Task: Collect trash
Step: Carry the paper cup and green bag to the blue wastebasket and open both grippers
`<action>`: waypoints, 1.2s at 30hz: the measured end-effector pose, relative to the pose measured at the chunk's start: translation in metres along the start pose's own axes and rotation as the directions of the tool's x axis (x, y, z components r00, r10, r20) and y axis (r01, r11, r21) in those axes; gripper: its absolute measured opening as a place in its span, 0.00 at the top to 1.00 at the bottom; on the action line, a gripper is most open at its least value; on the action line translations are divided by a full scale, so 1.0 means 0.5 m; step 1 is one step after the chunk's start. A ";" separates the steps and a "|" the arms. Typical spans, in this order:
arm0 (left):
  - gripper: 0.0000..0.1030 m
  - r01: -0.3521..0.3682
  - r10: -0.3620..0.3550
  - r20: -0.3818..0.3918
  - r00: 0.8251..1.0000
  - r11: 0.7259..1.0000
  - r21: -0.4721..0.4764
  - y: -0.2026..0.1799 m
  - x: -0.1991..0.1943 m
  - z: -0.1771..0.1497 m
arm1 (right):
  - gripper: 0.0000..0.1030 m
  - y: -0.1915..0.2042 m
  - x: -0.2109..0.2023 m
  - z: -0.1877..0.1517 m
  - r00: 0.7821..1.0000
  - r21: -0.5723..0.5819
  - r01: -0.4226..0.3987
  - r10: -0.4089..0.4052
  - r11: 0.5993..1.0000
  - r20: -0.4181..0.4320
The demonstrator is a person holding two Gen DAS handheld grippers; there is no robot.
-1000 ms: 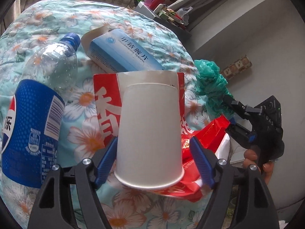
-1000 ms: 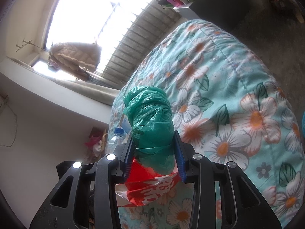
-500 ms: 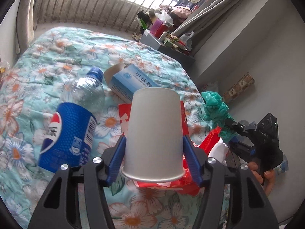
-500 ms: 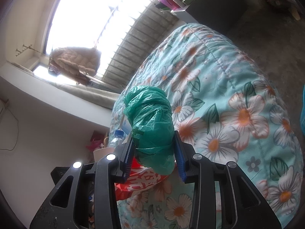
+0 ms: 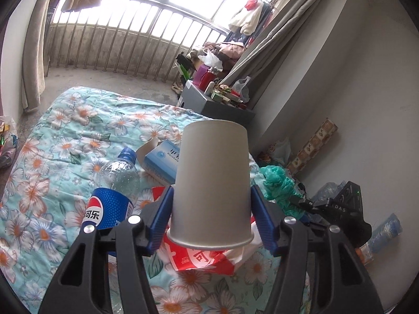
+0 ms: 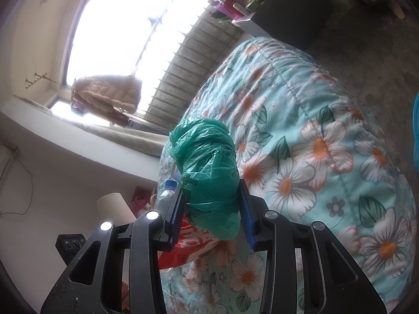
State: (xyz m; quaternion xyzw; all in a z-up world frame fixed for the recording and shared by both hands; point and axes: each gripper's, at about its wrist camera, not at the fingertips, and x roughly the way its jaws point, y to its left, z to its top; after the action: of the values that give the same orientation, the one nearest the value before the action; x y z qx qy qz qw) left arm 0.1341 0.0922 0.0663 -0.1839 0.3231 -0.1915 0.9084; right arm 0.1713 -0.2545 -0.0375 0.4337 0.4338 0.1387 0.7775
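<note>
**Left wrist: cup gripped, bag in your other hand**

Left wrist view shows your left gripper (image 5: 211,217) with jaws closed on an upside-down paper cup (image 5: 211,183), held above the floral bed (image 5: 65,157). Under it lie a red wrapper (image 5: 199,259), a Pepsi bottle (image 5: 112,196) and a blue box (image 5: 162,162). Your right gripper (image 6: 212,209) clamps a green plastic bag (image 6: 207,170) off the bed's edge.

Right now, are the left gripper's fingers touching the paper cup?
Touching. In the left wrist view, both blue fingers of the left gripper press against the sides of the upside-down paper cup, with no gap showing on either side.
</note>
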 end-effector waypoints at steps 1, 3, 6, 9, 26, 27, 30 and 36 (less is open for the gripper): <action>0.44 0.009 -0.009 0.012 1.000 1.000 0.006 -0.007 -0.006 0.003 | 0.65 -0.001 -0.005 -0.001 1.000 0.004 -0.003 0.003 1.000 0.005; 0.44 0.022 -0.023 0.034 0.999 1.000 0.022 -0.024 -0.017 0.008 | 0.65 -0.003 -0.017 -0.004 1.000 0.012 -0.011 0.011 1.000 0.019; 0.44 0.043 -0.046 0.057 0.997 0.998 0.046 -0.054 -0.031 0.017 | 0.65 -0.009 -0.037 -0.006 0.999 0.024 -0.026 0.025 0.999 0.040; 0.44 0.075 -0.080 0.071 0.994 0.994 0.078 -0.093 -0.040 0.027 | 0.65 -0.017 -0.062 -0.008 0.997 0.036 -0.044 0.041 0.998 0.065; 0.44 0.336 -0.302 -0.157 0.940 0.897 0.287 -0.445 0.117 -0.012 | 0.65 -0.173 -0.327 -0.015 0.937 0.181 -0.074 0.006 0.981 0.350; 0.44 0.354 -0.310 -0.186 0.932 0.888 0.293 -0.472 0.140 -0.023 | 0.65 -0.189 -0.343 -0.016 0.929 0.197 -0.069 -0.009 0.978 0.369; 0.44 0.390 -0.315 -0.269 0.910 0.869 0.303 -0.543 0.210 -0.058 | 0.65 -0.246 -0.395 -0.025 0.906 0.259 -0.052 -0.063 0.965 0.419; 0.44 0.433 -0.263 -0.494 0.829 0.860 0.270 -0.671 0.397 -0.153 | 0.65 -0.392 -0.457 -0.055 0.857 0.425 -0.045 -0.183 0.904 0.481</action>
State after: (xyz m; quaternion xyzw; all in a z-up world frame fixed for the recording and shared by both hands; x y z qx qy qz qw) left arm 0.1492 -0.3048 0.0620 -0.0176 0.4378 -0.4507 0.7777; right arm -0.0161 -0.4892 -0.0734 0.5960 0.2477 -0.1067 0.7563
